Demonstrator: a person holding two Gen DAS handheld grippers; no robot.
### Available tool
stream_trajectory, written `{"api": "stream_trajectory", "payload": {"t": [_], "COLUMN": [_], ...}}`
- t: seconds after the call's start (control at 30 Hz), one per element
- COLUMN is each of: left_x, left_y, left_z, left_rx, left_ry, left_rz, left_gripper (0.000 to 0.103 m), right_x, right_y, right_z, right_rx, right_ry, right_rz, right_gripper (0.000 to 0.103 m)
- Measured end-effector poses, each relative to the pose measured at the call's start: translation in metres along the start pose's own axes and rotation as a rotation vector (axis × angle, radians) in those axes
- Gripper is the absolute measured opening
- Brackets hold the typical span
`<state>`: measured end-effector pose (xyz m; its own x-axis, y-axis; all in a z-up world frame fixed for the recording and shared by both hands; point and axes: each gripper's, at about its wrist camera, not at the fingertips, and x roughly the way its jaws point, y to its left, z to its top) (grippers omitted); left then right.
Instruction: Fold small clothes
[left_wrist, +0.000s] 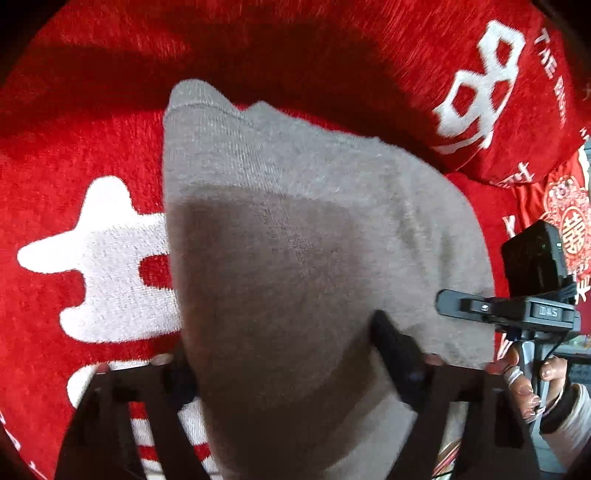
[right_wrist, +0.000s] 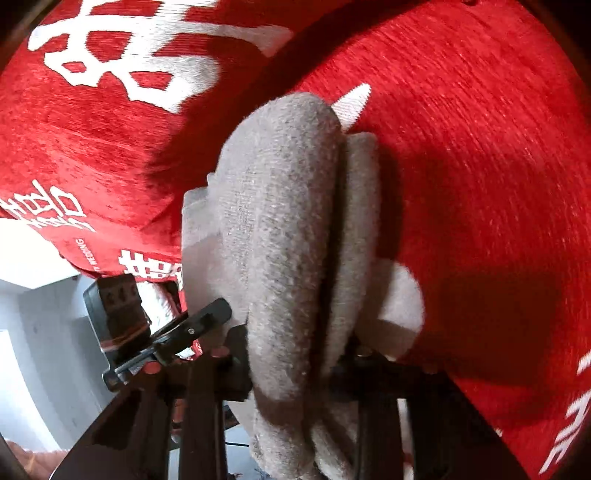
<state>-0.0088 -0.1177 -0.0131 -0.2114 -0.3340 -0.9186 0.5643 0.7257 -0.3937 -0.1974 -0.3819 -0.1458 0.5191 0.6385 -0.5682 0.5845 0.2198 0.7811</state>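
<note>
A small grey knitted garment (left_wrist: 295, 206) lies on a red blanket (left_wrist: 74, 147). My left gripper (left_wrist: 280, 339) points down at it with its jaws wide apart. The cloth fills the gap between them, and its edge runs on past the right finger (left_wrist: 395, 350). In the right wrist view the same grey garment (right_wrist: 280, 206) is bunched into thick folds, and my right gripper (right_wrist: 295, 339) is shut on those folds. A finger of the right gripper (left_wrist: 458, 306) shows at the cloth's right edge, held by a person's hand (left_wrist: 532, 387). One left finger (right_wrist: 207, 317) touches the cloth's left side.
The red blanket (right_wrist: 480, 184) carries large white characters (left_wrist: 107, 258) and white lettering (right_wrist: 122, 48), and is folded into a thick ridge (left_wrist: 480, 92) at the back. A pale floor (right_wrist: 37, 314) shows beyond the blanket's edge.
</note>
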Motion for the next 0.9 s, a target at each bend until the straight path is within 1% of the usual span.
{"api": "stream_trajectory", "payload": {"t": [0.07,0.13,0.17,0.23,0.3,0.4,0.53,0.67,0.77,0.9], "left_x": [-0.01,-0.023,-0.027,-0.042,-0.054,-0.08,-0.107,-0.131,-0.148,-0.156], "left_y": [-0.002,-0.003,-0.004,-0.002,-0.004,0.0,0.01,0.026,0.048,0.087], "left_z": [-0.002,-0.004,-0.005,-0.008,-0.013,-0.024,-0.038,-0.057,-0.073,-0.099], "left_rx": [0.014,0.029,0.027,0.014,0.013,0.026,0.028,0.021,0.021,0.0], "left_ry": [-0.016,-0.033,-0.036,-0.047,-0.058,-0.078,-0.088,-0.076,-0.06,-0.045], "left_rz": [0.003,-0.001,-0.008,-0.045,-0.064,-0.074,-0.092,-0.09,-0.059,-0.011], "left_gripper": [0.051,0.045,0.043,0.043,0.043,0.043,0.043,0.043,0.043,0.043], "right_x": [-0.004,-0.005,-0.007,-0.005,-0.007,-0.008,-0.001,0.026,0.055,0.1], "right_y": [0.006,0.017,0.021,0.033,0.042,0.056,0.078,0.099,0.104,0.103], "right_z": [-0.003,-0.009,-0.011,-0.016,-0.024,-0.035,-0.053,-0.074,-0.09,-0.103], "right_rx": [0.017,0.03,0.03,0.036,0.054,0.071,0.075,0.086,0.097,0.129], "right_ry": [-0.002,-0.002,-0.001,-0.003,-0.007,-0.012,0.005,0.037,0.063,0.104], "right_rz": [0.026,0.064,0.074,0.092,0.127,0.166,0.177,0.21,0.218,0.21], "right_gripper": [0.029,0.029,0.029,0.029,0.029,0.029,0.029,0.029,0.029,0.029]}}
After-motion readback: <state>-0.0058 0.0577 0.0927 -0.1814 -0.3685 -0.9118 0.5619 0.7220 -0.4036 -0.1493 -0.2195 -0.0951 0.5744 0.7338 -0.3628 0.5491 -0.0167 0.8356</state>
